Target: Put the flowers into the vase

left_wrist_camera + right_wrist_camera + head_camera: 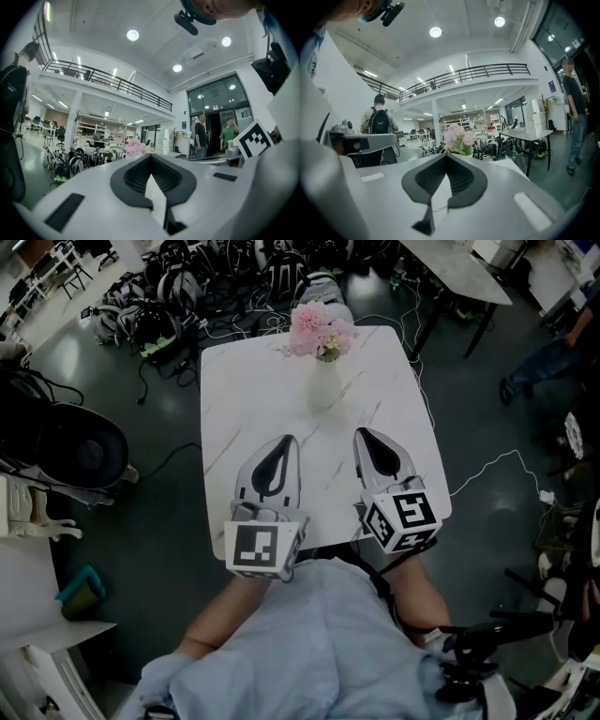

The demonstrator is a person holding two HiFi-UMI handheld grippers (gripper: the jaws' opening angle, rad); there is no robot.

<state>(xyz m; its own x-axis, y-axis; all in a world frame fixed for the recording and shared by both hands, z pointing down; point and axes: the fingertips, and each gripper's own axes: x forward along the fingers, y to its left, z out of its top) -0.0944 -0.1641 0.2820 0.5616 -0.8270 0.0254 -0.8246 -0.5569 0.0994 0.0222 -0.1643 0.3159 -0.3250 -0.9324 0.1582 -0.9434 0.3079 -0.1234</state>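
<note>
The pink flowers (320, 332) stood in the white vase (324, 385) at the far edge of the table (244, 390), so I judged the task done, while my left gripper (287, 441) and right gripper (362, 434) were both clenched, empty, well apart from it.

On table (246, 413), flowers (319, 331) in vase (323, 388)

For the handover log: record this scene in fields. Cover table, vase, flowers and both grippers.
table: white marble top
vase: white, upright, far end of table
flowers: pink, standing in the vase
left gripper: jaws together, empty, over the near edge
right gripper: jaws together, empty, beside the left
</note>
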